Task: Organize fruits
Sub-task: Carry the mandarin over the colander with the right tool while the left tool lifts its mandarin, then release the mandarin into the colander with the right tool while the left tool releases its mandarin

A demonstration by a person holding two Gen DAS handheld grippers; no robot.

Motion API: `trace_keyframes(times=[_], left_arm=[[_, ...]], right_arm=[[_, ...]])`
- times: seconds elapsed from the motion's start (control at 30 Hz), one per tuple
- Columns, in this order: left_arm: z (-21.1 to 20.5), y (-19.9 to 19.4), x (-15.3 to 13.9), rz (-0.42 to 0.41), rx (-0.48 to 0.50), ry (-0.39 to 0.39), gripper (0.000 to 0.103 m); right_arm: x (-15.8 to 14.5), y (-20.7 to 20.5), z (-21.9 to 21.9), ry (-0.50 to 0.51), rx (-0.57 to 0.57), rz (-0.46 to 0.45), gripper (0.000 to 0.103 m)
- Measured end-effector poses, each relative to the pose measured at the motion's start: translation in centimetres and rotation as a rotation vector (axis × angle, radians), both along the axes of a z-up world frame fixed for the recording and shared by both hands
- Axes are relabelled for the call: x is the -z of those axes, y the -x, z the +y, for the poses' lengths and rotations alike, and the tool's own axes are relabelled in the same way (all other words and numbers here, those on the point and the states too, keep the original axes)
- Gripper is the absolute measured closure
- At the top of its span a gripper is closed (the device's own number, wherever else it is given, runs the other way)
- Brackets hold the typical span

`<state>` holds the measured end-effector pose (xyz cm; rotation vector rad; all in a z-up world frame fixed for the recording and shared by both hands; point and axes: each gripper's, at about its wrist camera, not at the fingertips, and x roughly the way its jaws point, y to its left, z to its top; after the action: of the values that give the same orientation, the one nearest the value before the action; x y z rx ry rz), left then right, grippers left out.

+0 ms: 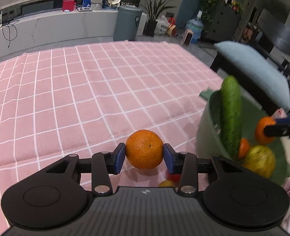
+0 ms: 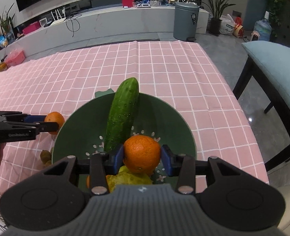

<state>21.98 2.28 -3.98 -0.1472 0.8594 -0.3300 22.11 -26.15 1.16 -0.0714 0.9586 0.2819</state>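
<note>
Left-wrist view: your left gripper (image 1: 144, 155) clamps a round orange mandarin (image 1: 144, 149) just beside the green perforated plastic bowl (image 1: 206, 122), not yet in. Right-wrist view: your right gripper (image 2: 142, 158) clamps a second orange mandarin (image 2: 142, 153) over that bowl, where a long green cucumber (image 2: 122, 116) already lies; small fruits remain outside.

Black hand-held gripper (image 2: 142, 157), blue pads (image 2: 119, 158)

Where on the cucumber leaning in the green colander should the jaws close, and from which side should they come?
Grip the cucumber on its free upper half, above the green colander rim, coming from above with the jaws across its narrow width. It leans steeply with its top past the far rim, while its lower end sits among fruit near the orange the right gripper holds.
</note>
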Motion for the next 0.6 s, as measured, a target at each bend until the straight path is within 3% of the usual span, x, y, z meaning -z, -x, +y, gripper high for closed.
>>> trace_keyframes(times=[0.27, 0.43, 0.6], left_arm=[[-0.9, 1.2, -3.9, -0.033, 0.056, 0.073, 0.056], [-3.6, 1.9, -6.0, -0.066, 0.146, 0.052, 0.056], [-7.3, 1.6, -6.3, -0.077, 0.233, -0.031, 0.056]], right_arm=[[1.4, -2.0, -0.6, -0.015, 0.024, 0.0, 0.065], [3.0, -3.2, -0.7, -0.023, 0.045, 0.023, 0.064], [3.4, -3.5, -0.8, -0.041, 0.056, 0.018, 0.064]])
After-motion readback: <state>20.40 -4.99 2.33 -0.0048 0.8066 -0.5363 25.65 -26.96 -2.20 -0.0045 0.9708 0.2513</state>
